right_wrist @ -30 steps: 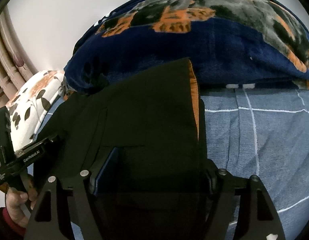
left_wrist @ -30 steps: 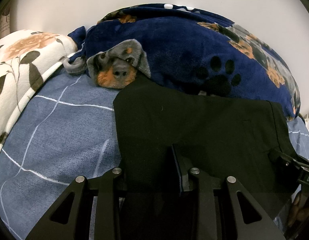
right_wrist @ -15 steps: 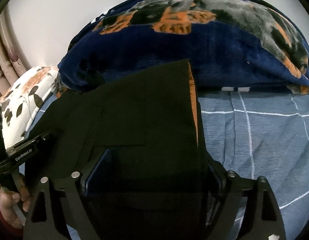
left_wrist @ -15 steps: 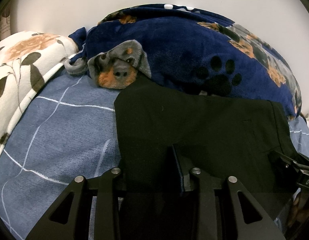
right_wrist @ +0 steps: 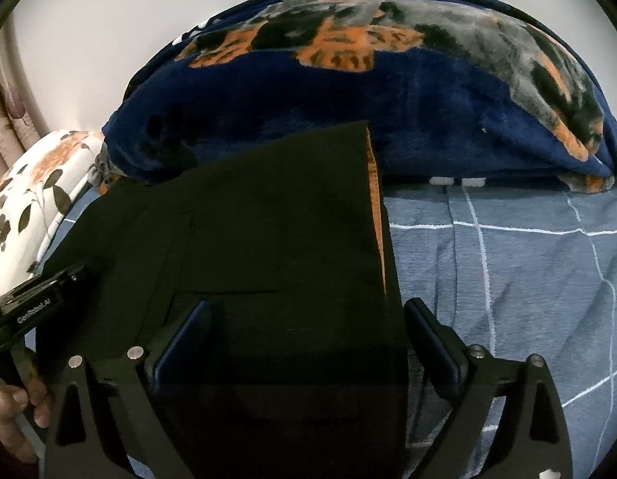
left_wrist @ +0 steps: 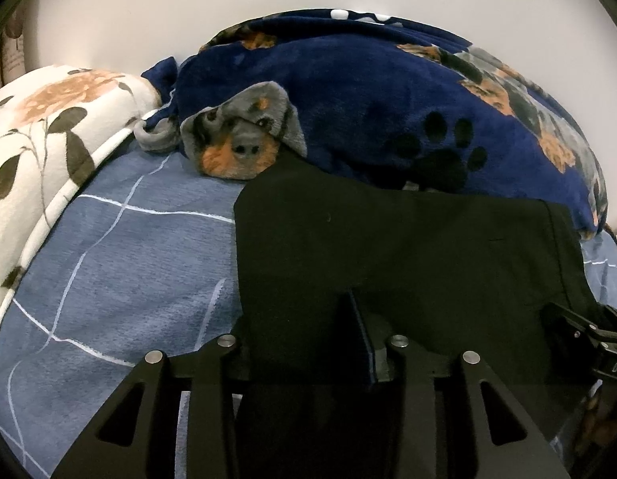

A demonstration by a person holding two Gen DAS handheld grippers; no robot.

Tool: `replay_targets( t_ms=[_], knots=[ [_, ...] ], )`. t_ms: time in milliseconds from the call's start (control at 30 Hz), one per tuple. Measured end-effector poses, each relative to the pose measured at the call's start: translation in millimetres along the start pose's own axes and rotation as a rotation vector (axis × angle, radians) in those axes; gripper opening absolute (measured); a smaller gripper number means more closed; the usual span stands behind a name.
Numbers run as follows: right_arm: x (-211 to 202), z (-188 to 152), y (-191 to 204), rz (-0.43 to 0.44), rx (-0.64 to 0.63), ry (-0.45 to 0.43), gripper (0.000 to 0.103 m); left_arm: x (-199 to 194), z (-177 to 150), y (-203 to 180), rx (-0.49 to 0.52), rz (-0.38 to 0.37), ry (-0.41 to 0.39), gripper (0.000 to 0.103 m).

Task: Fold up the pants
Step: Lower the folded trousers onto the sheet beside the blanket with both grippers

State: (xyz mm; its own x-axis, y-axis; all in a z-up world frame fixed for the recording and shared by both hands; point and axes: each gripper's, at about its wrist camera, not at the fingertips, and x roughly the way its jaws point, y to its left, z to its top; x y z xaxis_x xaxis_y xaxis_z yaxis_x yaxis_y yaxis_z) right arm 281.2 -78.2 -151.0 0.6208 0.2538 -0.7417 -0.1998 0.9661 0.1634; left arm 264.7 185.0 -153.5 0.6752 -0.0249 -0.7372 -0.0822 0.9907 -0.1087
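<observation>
The black pants (left_wrist: 388, 247) lie folded on the blue checked bedsheet (left_wrist: 121, 263), their far edge against the dog-print blanket. In the right wrist view the pants (right_wrist: 268, 231) show an orange inner edge on their right side. My left gripper (left_wrist: 304, 335) has the near edge of the pants between its fingers; only the right finger (left_wrist: 360, 339) shows, the left one is under cloth. My right gripper (right_wrist: 308, 339) stands open, its jaws wide apart on either side of the pants' near edge. The right gripper's body also shows at the right of the left wrist view (left_wrist: 600, 339).
A navy dog-print fleece blanket (left_wrist: 388, 99) is heaped along the white wall behind the pants. A white floral pillow (left_wrist: 41, 131) lies at the far left. A curtain (right_wrist: 5, 119) hangs at the left edge. Bare bedsheet (right_wrist: 508, 271) lies right of the pants.
My right gripper's jaws have spread wider apart around the pants' edge. The left gripper has barely moved. The pants lie as before.
</observation>
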Motion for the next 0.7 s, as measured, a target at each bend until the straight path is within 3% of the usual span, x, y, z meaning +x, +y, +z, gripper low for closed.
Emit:
replay_targets(
  t_ms=[700],
  knots=[
    [-0.5,-0.8,2.4,-0.018,-0.001,-0.012,0.098,-3.8,-0.9,0.6,-0.006,0.012,-0.012,0.046]
  ],
)
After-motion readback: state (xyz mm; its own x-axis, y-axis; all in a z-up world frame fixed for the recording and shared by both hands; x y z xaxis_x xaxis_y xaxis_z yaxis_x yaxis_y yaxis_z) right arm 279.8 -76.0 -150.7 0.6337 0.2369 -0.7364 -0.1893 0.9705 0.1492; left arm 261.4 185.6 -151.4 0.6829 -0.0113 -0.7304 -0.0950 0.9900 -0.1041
